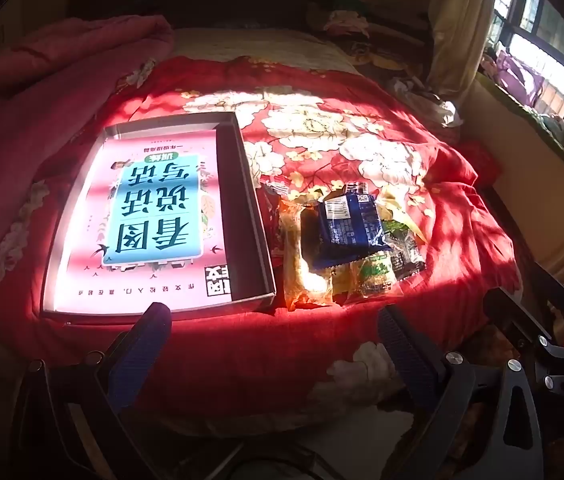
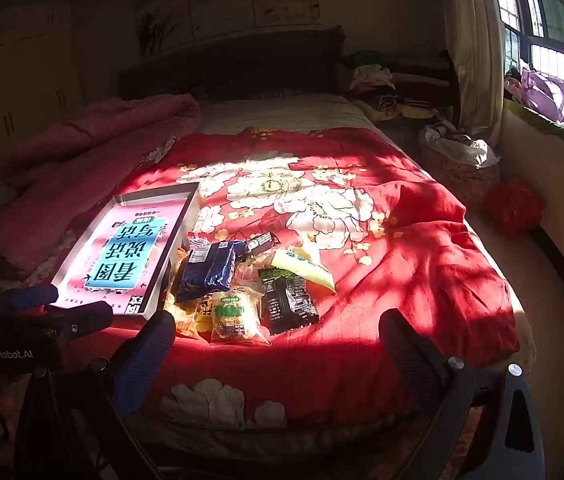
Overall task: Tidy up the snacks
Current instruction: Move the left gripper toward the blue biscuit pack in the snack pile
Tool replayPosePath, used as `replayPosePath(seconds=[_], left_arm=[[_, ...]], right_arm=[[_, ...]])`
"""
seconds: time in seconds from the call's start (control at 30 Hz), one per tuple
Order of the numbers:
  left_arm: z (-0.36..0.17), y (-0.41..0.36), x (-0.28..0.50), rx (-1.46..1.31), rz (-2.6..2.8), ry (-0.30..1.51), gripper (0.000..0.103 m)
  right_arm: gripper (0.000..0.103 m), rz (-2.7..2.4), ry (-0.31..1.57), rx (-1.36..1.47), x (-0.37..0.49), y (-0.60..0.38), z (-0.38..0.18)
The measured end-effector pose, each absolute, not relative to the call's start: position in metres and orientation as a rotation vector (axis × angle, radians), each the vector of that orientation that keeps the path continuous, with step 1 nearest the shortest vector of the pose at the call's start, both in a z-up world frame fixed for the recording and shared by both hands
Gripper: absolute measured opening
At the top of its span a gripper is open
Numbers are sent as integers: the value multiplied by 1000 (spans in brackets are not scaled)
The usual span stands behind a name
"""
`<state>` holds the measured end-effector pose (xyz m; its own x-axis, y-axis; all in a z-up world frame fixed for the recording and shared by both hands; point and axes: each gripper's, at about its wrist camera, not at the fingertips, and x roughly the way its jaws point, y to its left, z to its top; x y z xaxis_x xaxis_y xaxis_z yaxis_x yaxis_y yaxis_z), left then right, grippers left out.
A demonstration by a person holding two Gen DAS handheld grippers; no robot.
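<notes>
A shallow grey box [image 1: 250,200] lies on the red flowered bedspread [image 1: 362,148] with a pink and blue book [image 1: 153,216] flat inside it. Just right of the box is a small pile of snack packets: a blue one [image 1: 352,226] on top, a black one [image 2: 290,300], a yellow-green one [image 2: 306,268] and a clear one with a green label [image 2: 233,316]. My left gripper [image 1: 273,318] is open above the bed's near edge, short of the box and the pile. My right gripper [image 2: 277,324] is also open and empty, near the front of the pile. The box [image 2: 186,216] shows in the right wrist view too.
A bunched pink quilt [image 1: 41,100] lies left of the box. Clothes [image 2: 458,144] are heaped at the bed's far right, by a curtain and a window. A red bag [image 2: 514,204] sits on the floor to the right. The dark headboard [image 2: 233,64] closes off the far end.
</notes>
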<state>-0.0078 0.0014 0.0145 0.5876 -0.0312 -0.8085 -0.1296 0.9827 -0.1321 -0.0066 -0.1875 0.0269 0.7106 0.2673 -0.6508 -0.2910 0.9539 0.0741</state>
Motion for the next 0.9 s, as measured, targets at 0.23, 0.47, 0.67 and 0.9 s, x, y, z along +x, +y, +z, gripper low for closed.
replayPosePath(seconds=[0.23,0.47,0.67,0.9], left_arm=[[13,-1,-7,-184,53,947,102],[13,-1,-7,-182,50,946,102],[14,-3,-5,-178,41,945,102],[14,-7,7,-200,7,958,102]], right_arm=[[103,310,716,-35,-7,-187,26],[103,308,720,-27,-2,-190,28],[103,323,720,-31,-3,-189,21],[103,337,729,-19,0,-188,14]])
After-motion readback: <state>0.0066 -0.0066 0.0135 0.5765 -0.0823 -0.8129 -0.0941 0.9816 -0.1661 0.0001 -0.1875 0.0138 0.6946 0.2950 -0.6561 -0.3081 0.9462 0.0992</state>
